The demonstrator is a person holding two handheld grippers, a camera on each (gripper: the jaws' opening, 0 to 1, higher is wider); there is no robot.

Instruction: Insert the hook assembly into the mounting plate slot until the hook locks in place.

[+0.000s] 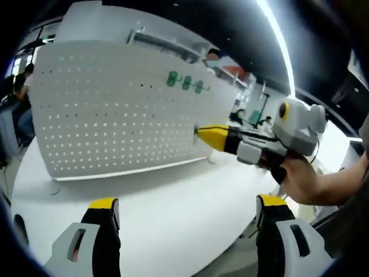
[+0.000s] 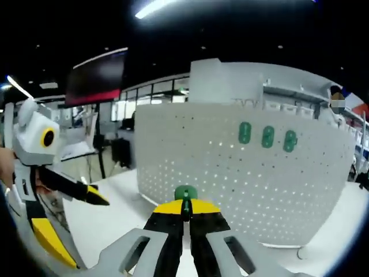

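A white pegboard mounting plate (image 1: 115, 115) (image 2: 230, 167) stands upright on a white table. Three green hooks (image 1: 185, 82) (image 2: 267, 137) hang in a row near its top edge. In the right gripper view my right gripper (image 2: 185, 209) is shut on a green hook assembly (image 2: 185, 193), held a short way in front of the board's lower part. From the left gripper view, the right gripper (image 1: 202, 133) has its yellow tips close to the board's right edge. My left gripper (image 1: 187, 203) (image 2: 86, 231) is open with nothing between its fingers, back from the board.
The round white table (image 1: 173, 219) runs under and in front of the board. A person's hand (image 1: 300, 179) holds the right gripper. People sit behind the board at the left (image 1: 23, 92). Office desks and monitors lie beyond.
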